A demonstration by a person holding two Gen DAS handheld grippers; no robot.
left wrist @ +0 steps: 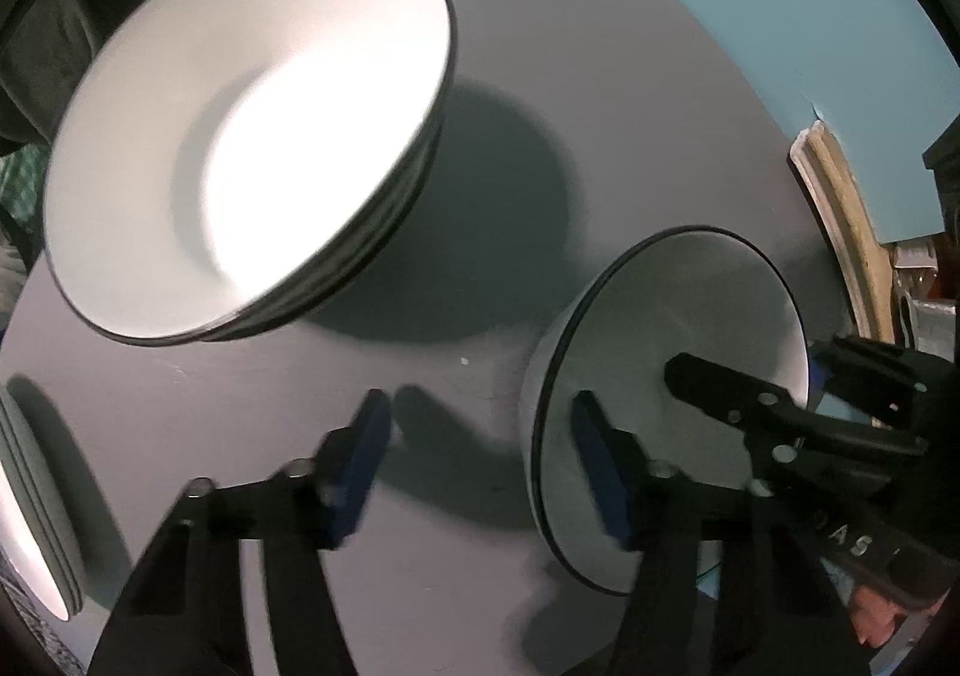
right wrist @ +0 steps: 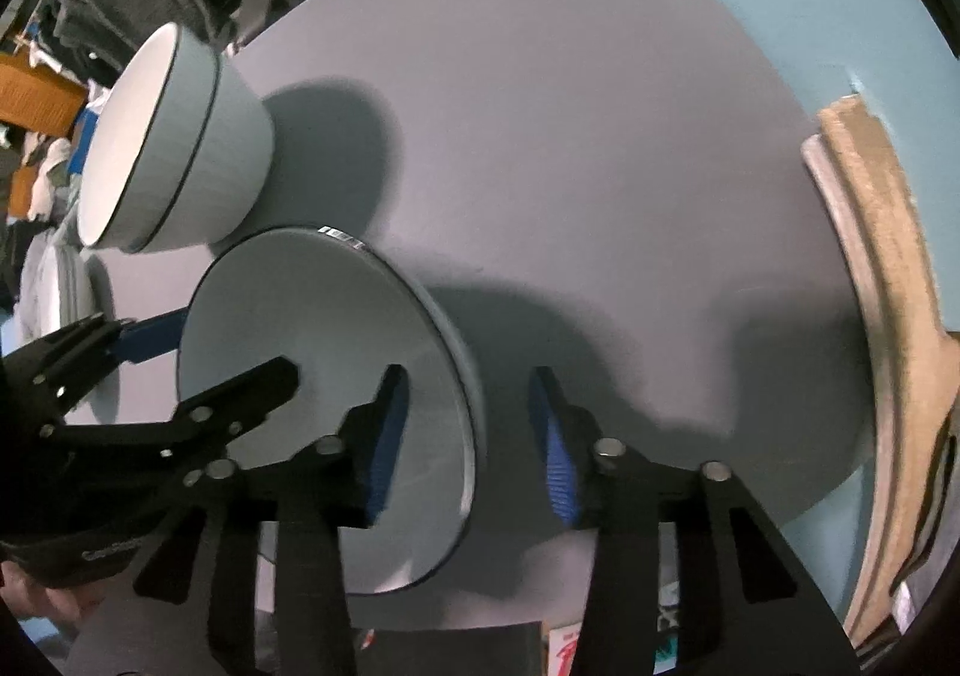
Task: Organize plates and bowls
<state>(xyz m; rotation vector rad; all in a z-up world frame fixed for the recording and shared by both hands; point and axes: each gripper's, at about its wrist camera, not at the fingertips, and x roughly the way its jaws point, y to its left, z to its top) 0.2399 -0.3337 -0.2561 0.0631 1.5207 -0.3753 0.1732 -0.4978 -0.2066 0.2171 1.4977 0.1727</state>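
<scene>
Both claws spread astride one bowl's (right wrist: 312,352) rim — left claw (left wrist: 480,460), right claw (right wrist: 471,436) — no pinch visible.

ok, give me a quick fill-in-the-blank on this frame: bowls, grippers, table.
1. On the near bowl, the left gripper and right gripper each straddle the ___.
2. The far bowls are ___ together.
3. The table is ___ in colour.
Missing: rim; stacked; grey.
</scene>
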